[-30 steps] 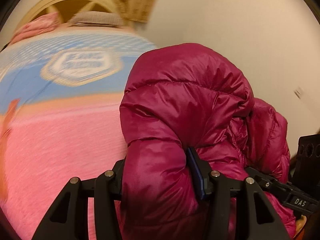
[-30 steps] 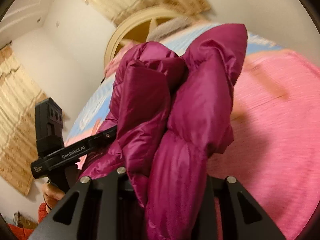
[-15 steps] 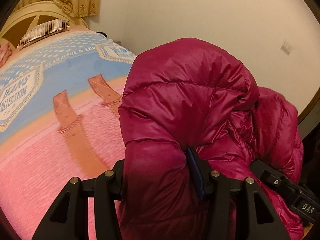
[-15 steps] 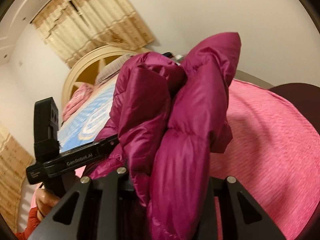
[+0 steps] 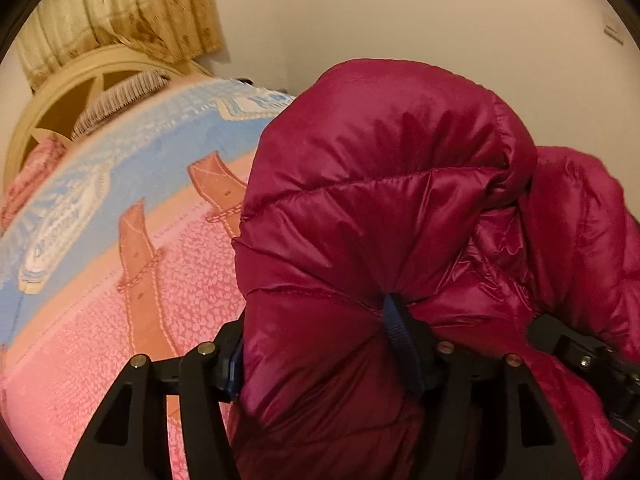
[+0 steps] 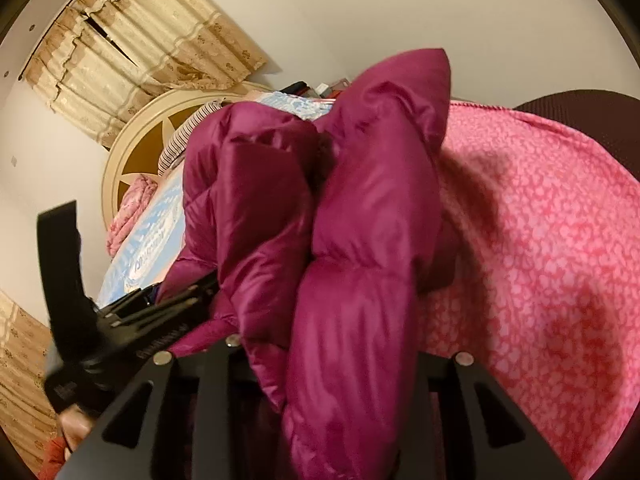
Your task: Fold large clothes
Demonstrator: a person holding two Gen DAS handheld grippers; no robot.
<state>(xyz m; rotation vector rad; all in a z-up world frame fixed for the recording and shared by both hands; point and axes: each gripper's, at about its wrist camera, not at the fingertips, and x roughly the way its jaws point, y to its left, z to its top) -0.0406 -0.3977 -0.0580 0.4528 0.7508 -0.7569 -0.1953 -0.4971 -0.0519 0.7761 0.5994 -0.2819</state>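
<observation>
The left gripper (image 5: 320,344) has a thick bunch of the magenta puffer jacket (image 5: 380,208) between its jaws. Those jaws have just been opening, yet the quilted fabric fills the whole gap and bulges out around the blue pad (image 5: 400,332) on the right finger, so the pads are pressing on it. From that grip the jacket swells up in a rounded fold, with another puffy lobe behind it to the right.

The right gripper (image 6: 332,360) is clamped on a second bunch of the same jacket (image 6: 360,240). Its jaws stand fairly narrow and the padded fabric is squeezed between them, spilling upward in two fat folds that end in a pointed tip near the top of the right wrist view. In that same view the left tool shows as a black bar at the lower left, with a bit of the person's hand (image 6: 74,428) under it.

The jacket hangs held between the two grippers, over the bed (image 6: 540,240). It casts a dark shadow on the pink blanket; I cannot tell whether its lower part touches the cover. Farther up the bed the cover turns peach and then blue (image 5: 132,148), with brown strap shapes printed across it. A cream round headboard (image 5: 52,100) stands at the far end with a striped pillow (image 5: 116,100) against it, and patterned beige curtains (image 6: 140,52) hang on the wall above.
</observation>
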